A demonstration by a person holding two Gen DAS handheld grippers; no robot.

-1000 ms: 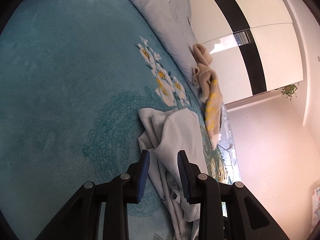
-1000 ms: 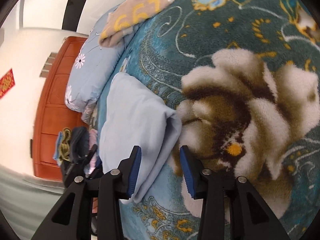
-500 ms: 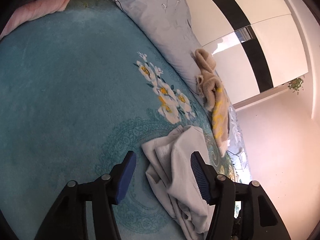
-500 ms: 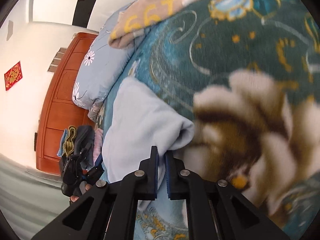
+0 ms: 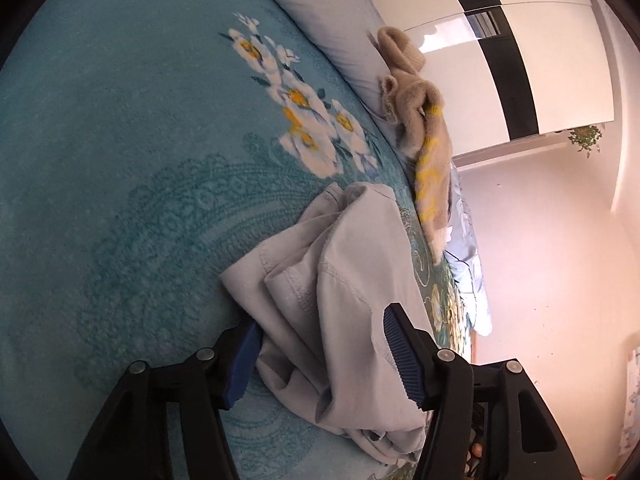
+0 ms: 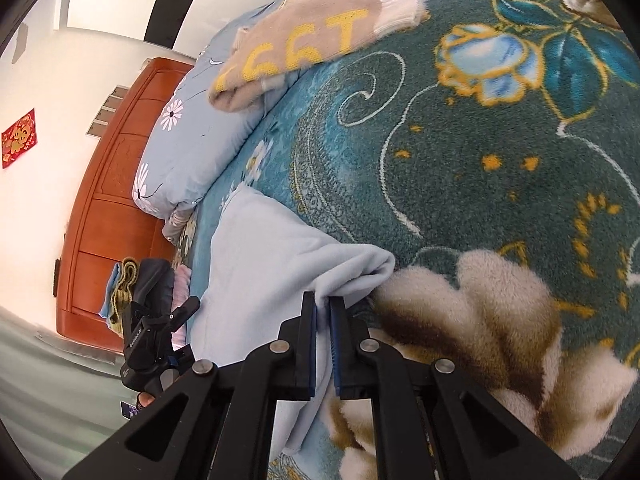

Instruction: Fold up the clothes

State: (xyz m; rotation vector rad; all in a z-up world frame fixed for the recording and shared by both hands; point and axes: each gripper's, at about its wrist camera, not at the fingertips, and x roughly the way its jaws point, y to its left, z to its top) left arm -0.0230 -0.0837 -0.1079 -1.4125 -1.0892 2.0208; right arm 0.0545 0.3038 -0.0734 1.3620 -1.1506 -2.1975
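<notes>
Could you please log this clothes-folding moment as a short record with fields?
surface: teal floral blanket on a bed
garment: pale blue garment, crumpled at one end, lying on the blanket
left gripper: open, jaws just widened, straddling the garment's bunched end, pads not pressing
right gripper: shut on an edge of the garment
other item: beige sweater with yellow digits resting on a light blue quilt
fold status: not yet folded neatly
</notes>
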